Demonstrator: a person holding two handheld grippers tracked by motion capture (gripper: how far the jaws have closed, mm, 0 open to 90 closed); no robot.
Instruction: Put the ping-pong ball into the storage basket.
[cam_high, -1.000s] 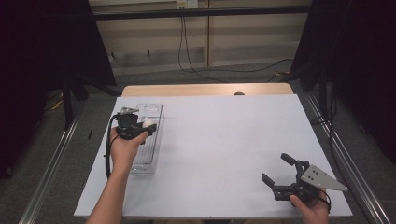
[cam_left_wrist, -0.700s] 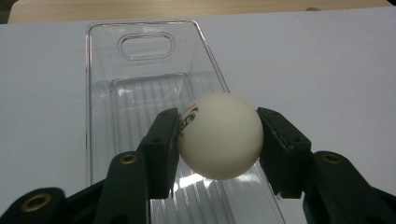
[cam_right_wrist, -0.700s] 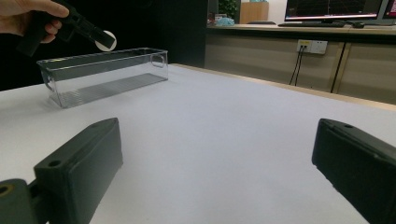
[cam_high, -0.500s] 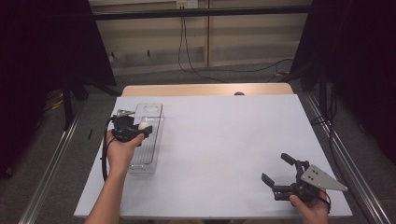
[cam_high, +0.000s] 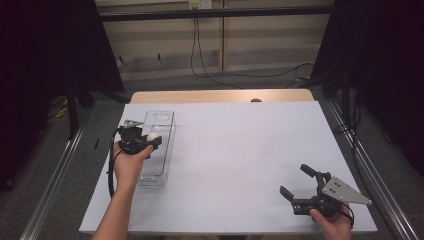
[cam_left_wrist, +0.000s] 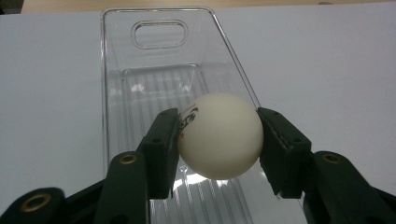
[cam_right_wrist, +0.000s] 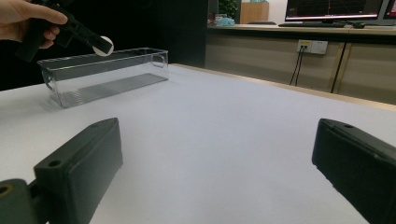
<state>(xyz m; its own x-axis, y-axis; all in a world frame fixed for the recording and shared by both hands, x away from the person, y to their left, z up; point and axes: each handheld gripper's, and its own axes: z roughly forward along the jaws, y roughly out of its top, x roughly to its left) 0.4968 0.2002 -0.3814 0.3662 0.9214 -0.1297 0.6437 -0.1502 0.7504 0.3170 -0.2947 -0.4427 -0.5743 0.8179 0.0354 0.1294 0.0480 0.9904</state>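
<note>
A white ping-pong ball (cam_left_wrist: 219, 135) with printed lettering sits between the two black pads of my left gripper (cam_left_wrist: 219, 142), which is shut on it. In the high view this gripper (cam_high: 154, 140) holds the ball (cam_high: 151, 136) just above a long clear plastic bin (cam_high: 159, 116) at the table's left side. Through the left gripper view the bin (cam_left_wrist: 154, 84) lies below the ball, ribbed floor bare. My right gripper (cam_high: 294, 179) rests at the near right of the table, jaws wide open with nothing between them (cam_right_wrist: 215, 158). From there the bin (cam_right_wrist: 102, 74) and ball (cam_right_wrist: 102, 45) appear far off.
A white sheet (cam_high: 240, 150) covers the table, with a strip of wooden top (cam_high: 220, 96) at the far edge. Metal rails (cam_high: 55, 170) run along both sides of the table. Cables (cam_high: 210, 70) lie on the floor beyond it.
My left gripper with the ball has shifted slightly toward the near side over the bin. The right gripper has kept still.
</note>
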